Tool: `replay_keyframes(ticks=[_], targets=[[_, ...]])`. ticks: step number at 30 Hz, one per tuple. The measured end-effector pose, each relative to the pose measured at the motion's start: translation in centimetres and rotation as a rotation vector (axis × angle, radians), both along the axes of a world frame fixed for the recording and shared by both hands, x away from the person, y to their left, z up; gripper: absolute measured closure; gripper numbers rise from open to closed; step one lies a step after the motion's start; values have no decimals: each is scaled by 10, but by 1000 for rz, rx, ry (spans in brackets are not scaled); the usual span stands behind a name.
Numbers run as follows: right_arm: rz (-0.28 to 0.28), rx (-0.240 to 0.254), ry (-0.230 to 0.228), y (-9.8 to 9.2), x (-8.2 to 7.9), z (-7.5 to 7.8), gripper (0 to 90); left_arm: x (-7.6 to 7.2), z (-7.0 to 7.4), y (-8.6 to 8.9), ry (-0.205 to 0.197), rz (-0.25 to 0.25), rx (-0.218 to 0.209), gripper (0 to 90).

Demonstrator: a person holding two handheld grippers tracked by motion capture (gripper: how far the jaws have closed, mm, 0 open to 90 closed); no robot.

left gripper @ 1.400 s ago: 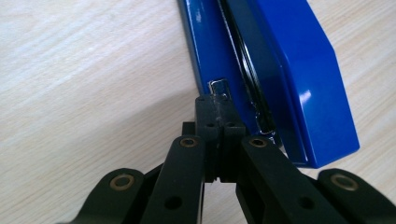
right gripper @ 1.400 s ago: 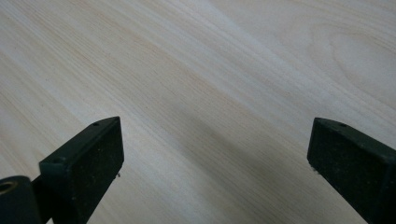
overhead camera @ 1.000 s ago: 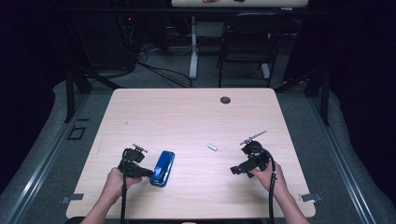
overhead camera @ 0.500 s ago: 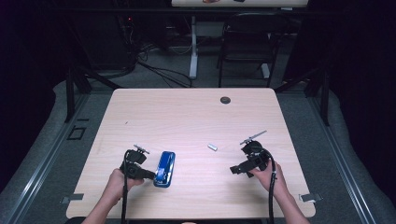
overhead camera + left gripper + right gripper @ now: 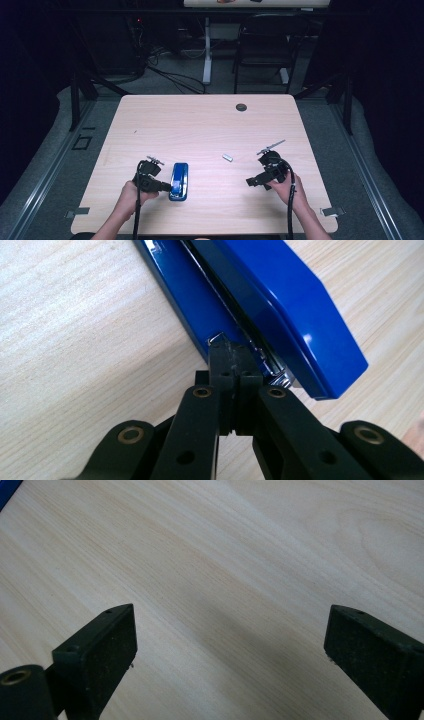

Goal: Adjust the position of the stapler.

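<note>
The blue stapler lies flat on the tabletop, near the front edge and left of its middle, its long axis running roughly front to back. The left gripper is at the stapler's left side near its front end. In the left gripper view, its fingers are pressed together with nothing between them, and their tip touches the lower edge of the stapler where a bit of bright metal shows at the seam between base and top.

Compared with a second ago, the left gripper has edged in from beside the stapler to contact with it, and the stapler itself looks unmoved. My reading is that the closed fingers are being used to nudge or pry at the stapler rather than to grasp it, and that this work is only starting.

The right gripper sits well to the right, near the front right corner, and has not shifted. Its fingers stand wide apart over bare wood.

A small pale piece lies between the two grippers and a thin grey rod-like item just behind the right gripper; both are too small to identify. A dark round spot sits near the back edge. Whether the fingertip is under the stapler's top or only against it cannot be told.
</note>
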State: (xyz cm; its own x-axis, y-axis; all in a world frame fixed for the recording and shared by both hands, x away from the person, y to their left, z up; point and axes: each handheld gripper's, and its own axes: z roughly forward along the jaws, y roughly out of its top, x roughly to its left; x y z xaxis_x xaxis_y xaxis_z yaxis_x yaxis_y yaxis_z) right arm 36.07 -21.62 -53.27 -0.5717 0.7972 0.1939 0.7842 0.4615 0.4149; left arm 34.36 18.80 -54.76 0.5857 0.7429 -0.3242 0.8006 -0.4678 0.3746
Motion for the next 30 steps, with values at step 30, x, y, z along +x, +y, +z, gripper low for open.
replay_keyframes(ticks=[30], targets=[[16,21,19,5,-1,0,77,-3,-7,-27,-3,-117,67,900]])
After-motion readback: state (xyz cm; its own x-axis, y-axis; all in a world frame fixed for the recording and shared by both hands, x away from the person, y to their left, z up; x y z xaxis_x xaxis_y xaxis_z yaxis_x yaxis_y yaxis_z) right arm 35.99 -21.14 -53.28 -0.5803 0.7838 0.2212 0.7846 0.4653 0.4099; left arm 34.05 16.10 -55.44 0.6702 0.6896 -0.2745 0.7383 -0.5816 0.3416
